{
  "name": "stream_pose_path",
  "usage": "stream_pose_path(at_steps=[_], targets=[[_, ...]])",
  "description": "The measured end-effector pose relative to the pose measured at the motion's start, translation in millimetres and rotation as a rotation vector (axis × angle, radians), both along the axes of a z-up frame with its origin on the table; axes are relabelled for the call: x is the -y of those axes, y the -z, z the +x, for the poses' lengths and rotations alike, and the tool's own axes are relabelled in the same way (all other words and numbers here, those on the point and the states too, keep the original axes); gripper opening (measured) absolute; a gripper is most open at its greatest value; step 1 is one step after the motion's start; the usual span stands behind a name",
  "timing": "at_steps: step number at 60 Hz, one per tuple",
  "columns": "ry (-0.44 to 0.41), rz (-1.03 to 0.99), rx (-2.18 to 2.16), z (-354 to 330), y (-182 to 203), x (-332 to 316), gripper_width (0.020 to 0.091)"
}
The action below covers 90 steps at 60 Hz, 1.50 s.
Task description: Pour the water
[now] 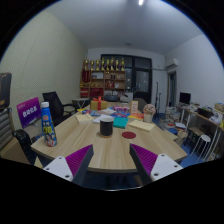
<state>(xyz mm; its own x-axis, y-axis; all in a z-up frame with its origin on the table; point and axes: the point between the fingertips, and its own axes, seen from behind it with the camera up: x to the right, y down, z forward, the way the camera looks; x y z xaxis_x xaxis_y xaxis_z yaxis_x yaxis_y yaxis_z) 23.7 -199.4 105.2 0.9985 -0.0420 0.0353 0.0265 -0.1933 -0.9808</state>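
- Gripper (111, 165): fingers spread wide, nothing between them; purple pads (79, 158) face inward, held above the near edge of the table.
- Bottle (47, 122): clear plastic, blue label, upright near the table's left edge, well ahead of the left finger and apart from it.
- Cup (106, 125): dark, cylindrical, upright near the middle of the table, beyond the gap between the fingers; no item lies between it and the gripper.
- Coaster (129, 134): red, round, flat on the table just right of the cup.
- Teal box (121, 121): beyond the cup, slightly to its right.
- Clutter (112, 106): small boxes, papers and bottles crowd the far end of the table; single items too small to tell.
- Table (95, 148): long, light wood top, bare in the stretch nearest the fingers.
- Chairs (55, 105): dark office chairs along the left side of the table.
- Sign (27, 109): purple board standing left of the bottle.
- Shelf (106, 75): against the far wall, rows of small objects on it.
- Desk (199, 122): at the right wall, carrying equipment.
- Room: pale walls, white ceiling.
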Motion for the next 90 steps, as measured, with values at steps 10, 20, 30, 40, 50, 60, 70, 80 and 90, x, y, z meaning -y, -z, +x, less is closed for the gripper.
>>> stream_pose_path(at_steps=[10, 20, 30, 40, 50, 60, 70, 80, 90], targets=[[0.012, -0.003, -0.009, 9.6, -1.6, 10.2, 0.0838], [-0.015, 0.014, 0.012, -4.7, -5.7, 19.5, 0.0839], [-0.102, 0.039, -0.007, -42.3, -1.6, 15.5, 0.0831], [-0.206, 0.068, -0.055, -123.1, -3.6, -5.6, 0.0832], [-0.334, 0.077, -0.094, -220.8, -11.0, -38.5, 0.0835], [-0.370, 0.067, -0.096, -287.7, -4.9, -73.0, 0.0836], [-0.248, 0.060, 0.024, -293.0, 12.9, -115.0, 0.0831], [-0.182, 0.074, 0.031, -303.3, 12.4, -149.5, 0.0836], [-0.162, 0.052, -0.065, -312.9, 19.5, -177.6, 0.0827]])
